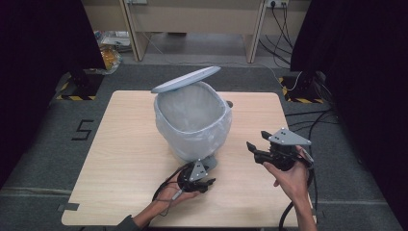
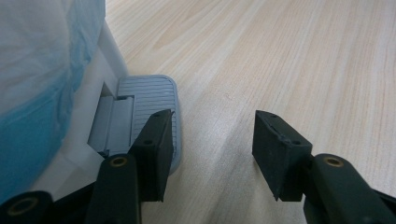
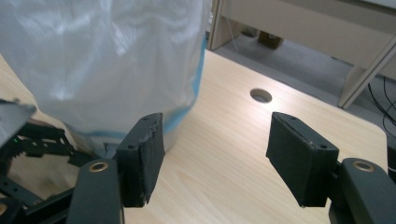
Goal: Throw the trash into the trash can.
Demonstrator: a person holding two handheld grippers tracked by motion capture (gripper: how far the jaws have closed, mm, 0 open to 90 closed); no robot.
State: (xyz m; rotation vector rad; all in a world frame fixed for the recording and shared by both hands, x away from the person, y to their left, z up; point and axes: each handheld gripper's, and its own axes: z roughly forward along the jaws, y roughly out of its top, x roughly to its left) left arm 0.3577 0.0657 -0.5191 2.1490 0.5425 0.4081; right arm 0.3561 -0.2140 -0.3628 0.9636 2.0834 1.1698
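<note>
Pedal bin [image 1: 192, 122]: left gripper [image 1: 208, 183], jaws spread, holds the pedal [image 2: 149, 109] down; lid [image 1: 186, 79] up. Right gripper [image 1: 257, 144], jaws spread and empty, should reach the liner next.

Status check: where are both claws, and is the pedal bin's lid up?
Left claw on the bin pedal, empty. Right claw open, empty, beside the pedal bin. Lid up, bag liner inside. Nothing in the way.

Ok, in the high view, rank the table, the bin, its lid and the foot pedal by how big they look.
1. table
2. bin
3. lid, seen nearly edge-on, so it looks slimmer than it is
4. foot pedal, partly hidden by the left gripper
</note>
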